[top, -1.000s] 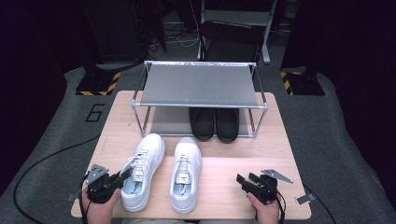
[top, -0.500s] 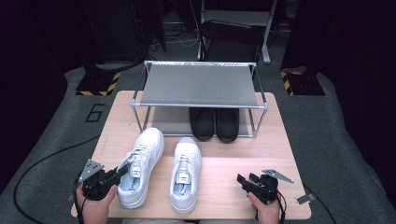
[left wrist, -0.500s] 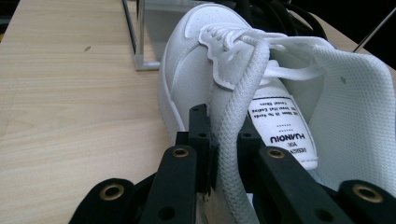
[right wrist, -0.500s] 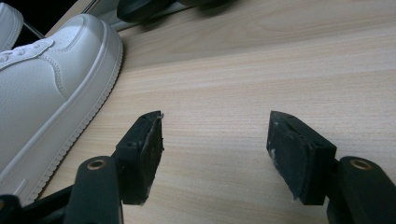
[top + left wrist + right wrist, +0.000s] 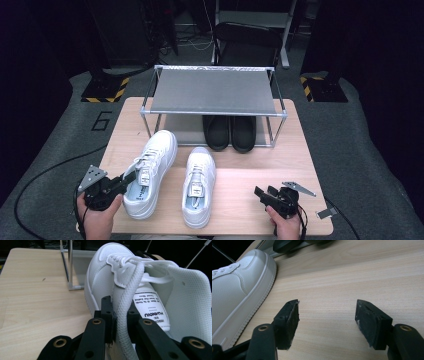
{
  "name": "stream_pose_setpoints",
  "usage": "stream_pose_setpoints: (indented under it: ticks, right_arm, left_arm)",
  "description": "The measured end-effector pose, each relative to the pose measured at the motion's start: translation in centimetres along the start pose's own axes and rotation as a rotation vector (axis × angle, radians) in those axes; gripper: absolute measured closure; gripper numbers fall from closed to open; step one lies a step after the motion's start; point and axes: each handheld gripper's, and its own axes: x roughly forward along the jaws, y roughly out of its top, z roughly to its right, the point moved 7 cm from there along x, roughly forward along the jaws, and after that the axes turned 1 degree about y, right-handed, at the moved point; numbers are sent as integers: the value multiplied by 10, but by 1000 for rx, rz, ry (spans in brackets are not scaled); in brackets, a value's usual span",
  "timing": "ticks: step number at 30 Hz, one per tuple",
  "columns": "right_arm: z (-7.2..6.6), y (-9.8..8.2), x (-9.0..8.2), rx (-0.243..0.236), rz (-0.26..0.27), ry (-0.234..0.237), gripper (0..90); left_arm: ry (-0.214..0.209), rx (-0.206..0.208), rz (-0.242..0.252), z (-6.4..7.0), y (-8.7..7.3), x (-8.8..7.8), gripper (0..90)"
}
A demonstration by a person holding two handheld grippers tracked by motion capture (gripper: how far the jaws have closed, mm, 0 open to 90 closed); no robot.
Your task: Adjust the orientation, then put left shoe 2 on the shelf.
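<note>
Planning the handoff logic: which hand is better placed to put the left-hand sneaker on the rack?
Left. The left gripper is already shut on the collar of the left white sneaker. The right gripper is open over bare table, apart from both sneakers. The rack top is free.

- High view: fixed overhead, facing forward and down; table and rack mid-frame, well off.
- Left gripper view: very close, along its jaws; left shoe centre, rack leg upper left.
- Right gripper view: low over the table; right shoe at left.
- Shared: table, shoes.
</note>
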Motion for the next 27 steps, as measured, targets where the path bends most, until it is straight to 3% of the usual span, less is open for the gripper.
stream_pose_setpoints:
  ticks: [6,8,11,18,27]
  right_arm:
    - [2,1,1,3,13,3,355]
    - [2,0,2,24,-4,1,355]
    - [3,1,3,16,-3,1,354]
    - [0,0,5,5,-6,5,351]
    - [3,4,-2,16,19,9,351]
  left_arm:
    - [-16,7,-3,2,10,0,819]
    - [-21,9,0,2,14,0,819]
    - [-36,-1,7,6,21,1,819]
    - [-65,22,17,13,38,0,819]
    - [-95,0,7,17,49,6,819]
